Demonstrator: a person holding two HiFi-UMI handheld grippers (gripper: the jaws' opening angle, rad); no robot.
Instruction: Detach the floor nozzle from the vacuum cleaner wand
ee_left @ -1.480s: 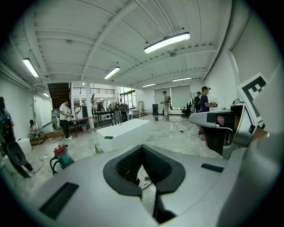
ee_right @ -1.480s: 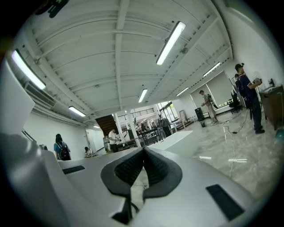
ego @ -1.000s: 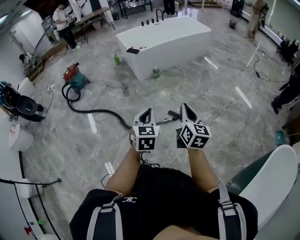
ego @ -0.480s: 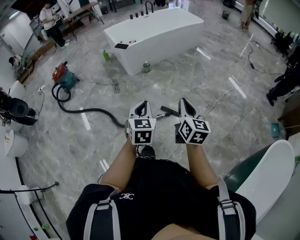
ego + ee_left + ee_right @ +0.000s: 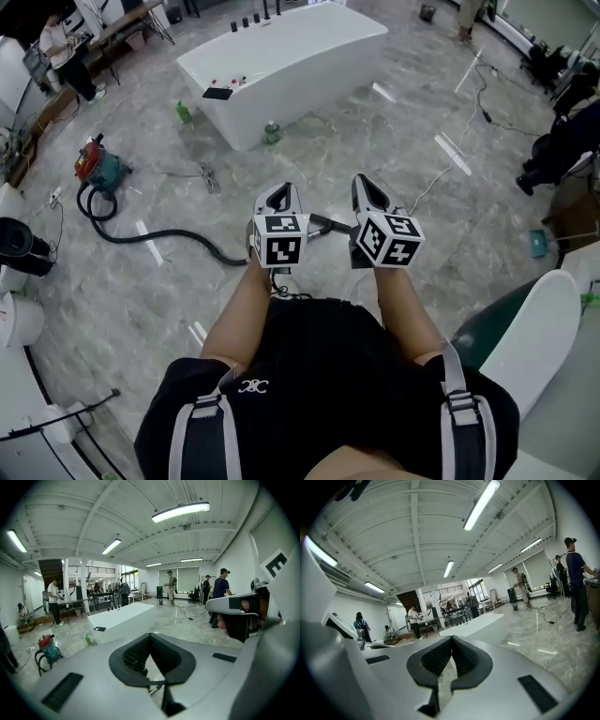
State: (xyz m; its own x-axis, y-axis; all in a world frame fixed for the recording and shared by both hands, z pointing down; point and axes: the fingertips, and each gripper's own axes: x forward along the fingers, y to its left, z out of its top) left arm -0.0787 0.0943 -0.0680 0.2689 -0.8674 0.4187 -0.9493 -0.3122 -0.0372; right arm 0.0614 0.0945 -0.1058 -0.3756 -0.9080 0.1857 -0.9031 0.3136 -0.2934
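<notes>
In the head view the red and teal vacuum cleaner (image 5: 97, 170) stands on the grey floor at the left. Its black hose (image 5: 159, 236) snakes right to a metal wand (image 5: 323, 225), whose dark end lies on the floor between my two grippers. A small nozzle-like piece (image 5: 208, 176) lies apart, nearer the vacuum; I cannot tell what it is. My left gripper (image 5: 278, 193) and right gripper (image 5: 363, 184) hang side by side above the wand, both shut and holding nothing. In the left gripper view (image 5: 150, 637) a bit of the metal wand (image 5: 156, 688) shows below the shut jaws.
A long white bathtub (image 5: 281, 56) stands ahead, with a green bottle (image 5: 185, 113) and a can (image 5: 272, 131) beside it. Cables (image 5: 450, 173) trail over the floor at the right. Another white tub (image 5: 539, 342) is at my right. People stand at the room's edges.
I have walked forward: the bathtub and the vacuum have slid left and nearer. Both grippers have moved ahead over the wand's end and stay shut.
</notes>
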